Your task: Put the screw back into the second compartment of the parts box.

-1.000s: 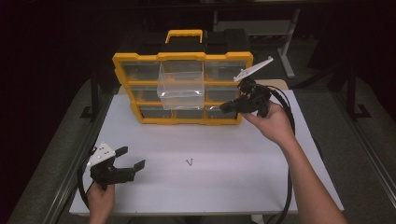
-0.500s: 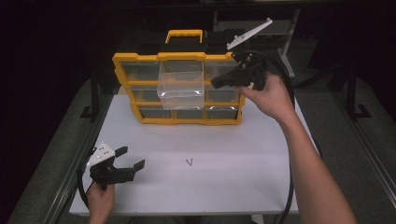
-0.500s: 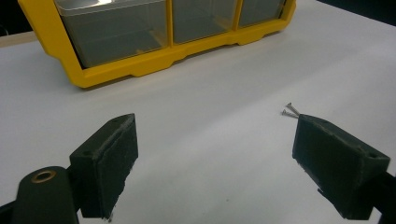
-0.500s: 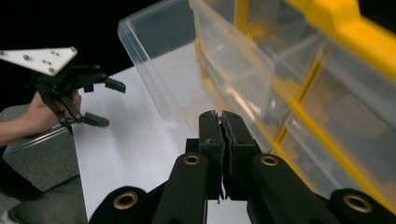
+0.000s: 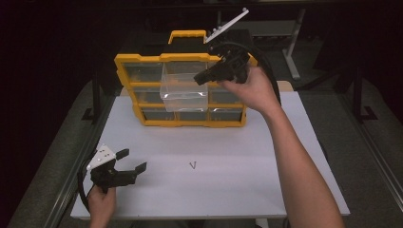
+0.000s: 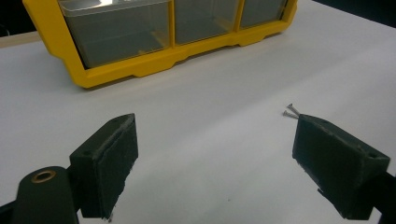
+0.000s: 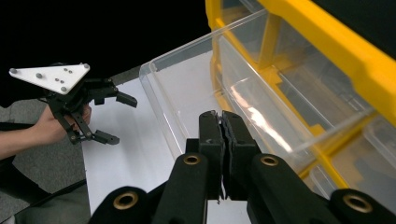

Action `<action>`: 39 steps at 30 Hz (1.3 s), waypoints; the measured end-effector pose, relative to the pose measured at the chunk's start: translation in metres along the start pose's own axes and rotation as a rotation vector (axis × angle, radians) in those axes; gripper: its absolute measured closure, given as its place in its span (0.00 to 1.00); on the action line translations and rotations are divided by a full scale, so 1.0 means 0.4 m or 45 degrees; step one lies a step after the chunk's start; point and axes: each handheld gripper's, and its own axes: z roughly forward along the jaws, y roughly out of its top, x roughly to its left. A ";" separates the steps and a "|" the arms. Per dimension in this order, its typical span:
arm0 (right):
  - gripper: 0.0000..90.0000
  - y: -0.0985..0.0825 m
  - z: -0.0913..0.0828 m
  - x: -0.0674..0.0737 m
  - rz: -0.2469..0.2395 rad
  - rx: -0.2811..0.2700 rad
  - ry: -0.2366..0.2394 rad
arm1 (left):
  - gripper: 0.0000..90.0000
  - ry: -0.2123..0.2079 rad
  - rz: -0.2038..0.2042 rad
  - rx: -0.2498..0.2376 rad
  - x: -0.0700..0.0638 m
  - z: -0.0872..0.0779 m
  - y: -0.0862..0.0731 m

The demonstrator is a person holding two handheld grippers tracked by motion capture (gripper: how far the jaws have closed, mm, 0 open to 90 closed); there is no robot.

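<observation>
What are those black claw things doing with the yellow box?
A person holds a claw in each hand. The right gripper, shut with nothing visible in it, is up by the clear drawer pulled out of the yellow box. The left gripper rests open on the white table, near two small screws.

Clear plastic drawer (image 5: pixel 184 90) pulled partway out of the yellow organizer (image 5: pixel 142 61), middle column, top row, level, looks empty. Organizer stands upright at the far side of the white worktop (image 5: pixel 237 156). Two small screws (image 5: pixel 192 165) lie touching mid-worktop, well apart from the organizer.
</observation>
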 end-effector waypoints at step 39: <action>0.84 -0.034 -0.086 0.024 -0.008 -0.061 -0.063 | 0.15 0.002 -0.018 -0.005 -0.004 0.002 0.000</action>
